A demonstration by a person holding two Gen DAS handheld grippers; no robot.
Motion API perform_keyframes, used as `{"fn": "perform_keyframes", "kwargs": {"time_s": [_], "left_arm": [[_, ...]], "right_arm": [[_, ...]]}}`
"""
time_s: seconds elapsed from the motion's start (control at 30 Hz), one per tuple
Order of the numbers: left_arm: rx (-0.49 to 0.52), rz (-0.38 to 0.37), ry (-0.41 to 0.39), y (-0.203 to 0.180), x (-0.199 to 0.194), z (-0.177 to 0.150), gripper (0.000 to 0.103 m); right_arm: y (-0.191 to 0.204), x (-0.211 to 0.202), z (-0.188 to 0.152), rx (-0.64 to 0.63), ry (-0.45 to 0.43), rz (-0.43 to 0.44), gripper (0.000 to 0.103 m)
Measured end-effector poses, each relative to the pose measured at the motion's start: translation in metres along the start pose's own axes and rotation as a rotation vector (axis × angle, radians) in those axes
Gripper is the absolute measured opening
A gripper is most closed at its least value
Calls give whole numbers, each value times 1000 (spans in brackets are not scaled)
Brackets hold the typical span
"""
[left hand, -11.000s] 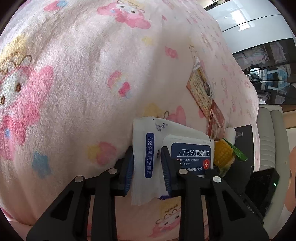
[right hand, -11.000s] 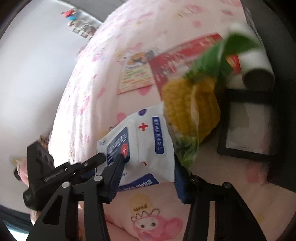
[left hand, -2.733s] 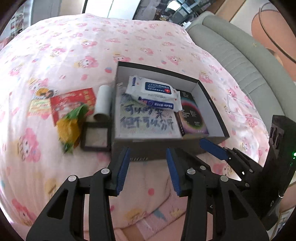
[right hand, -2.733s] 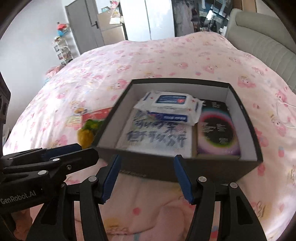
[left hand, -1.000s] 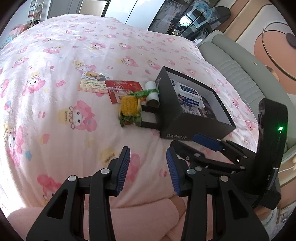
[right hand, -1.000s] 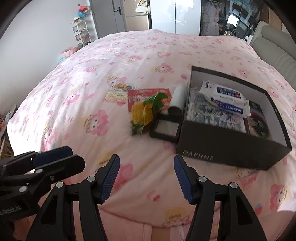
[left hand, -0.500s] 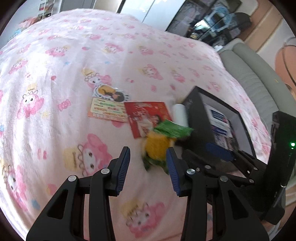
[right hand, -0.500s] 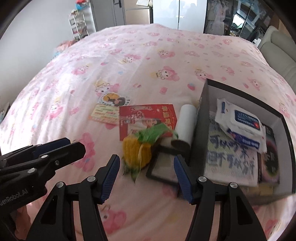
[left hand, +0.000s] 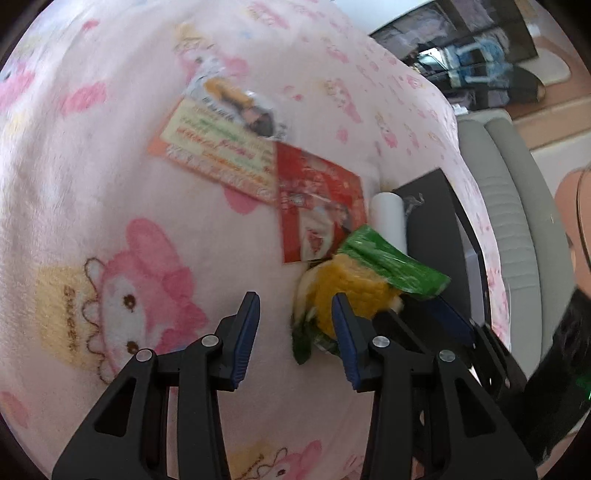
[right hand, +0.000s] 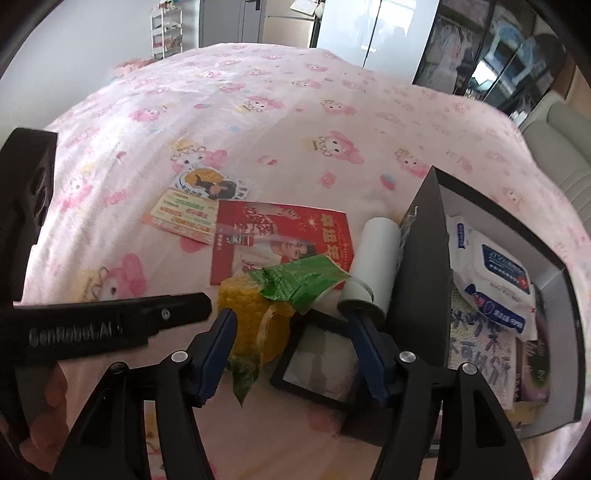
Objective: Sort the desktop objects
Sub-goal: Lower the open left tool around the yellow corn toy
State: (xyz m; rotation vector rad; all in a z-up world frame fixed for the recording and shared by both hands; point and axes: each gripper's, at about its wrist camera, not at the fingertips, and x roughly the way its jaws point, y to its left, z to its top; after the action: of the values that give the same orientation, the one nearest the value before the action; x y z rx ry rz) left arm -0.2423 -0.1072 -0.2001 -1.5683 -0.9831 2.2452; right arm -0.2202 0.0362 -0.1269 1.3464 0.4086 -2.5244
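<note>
It was a home bedroom: a bed (right hand: 280, 110) under a pink cartoon-print blanket, a grey padded headboard (right hand: 569, 147) to the right, grey wardrobe doors (right hand: 255, 22) and a small shelf rack (right hand: 166, 29) beyond.

Pink cartoon-print bedspread (right hand: 295, 122) carries everything. Ahead of my fingers: corn packet (right hand: 255, 317), black frame (right hand: 317, 358), white roll (right hand: 373, 262), red card (right hand: 280, 236), orange leaflet (right hand: 181, 216), black box (right hand: 421, 273) rightward.

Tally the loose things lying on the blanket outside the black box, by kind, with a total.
Printed paper cards or packets: 2
White roll: 1
Packaged corn cob: 1
Black-framed square: 1
Total: 5
</note>
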Motion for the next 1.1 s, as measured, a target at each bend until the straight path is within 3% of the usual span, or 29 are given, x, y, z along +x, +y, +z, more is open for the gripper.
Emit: {"fn": "perform_keyframes", "kwargs": {"time_s": [0.27, 0.4, 0.6, 0.73, 0.9, 1.1], "left_arm": [[44, 60, -43, -8, -6, -4, 40], [19, 59, -10, 0, 3, -4, 40], [-16, 46, 0, 8, 9, -5, 40], [-42, 3, -5, 11, 5, -4, 40], [-18, 24, -17, 5, -3, -11, 31], [41, 25, -36, -9, -32, -35, 24]], "right_arm": [[22, 2, -5, -48, -26, 73, 62], [8, 32, -10, 46, 43, 78, 58], [5, 48, -14, 73, 53, 123, 59], [8, 41, -15, 64, 32, 169, 52], [21, 24, -20, 14, 2, 177, 51], [30, -8, -32, -19, -17, 262, 48]]}}
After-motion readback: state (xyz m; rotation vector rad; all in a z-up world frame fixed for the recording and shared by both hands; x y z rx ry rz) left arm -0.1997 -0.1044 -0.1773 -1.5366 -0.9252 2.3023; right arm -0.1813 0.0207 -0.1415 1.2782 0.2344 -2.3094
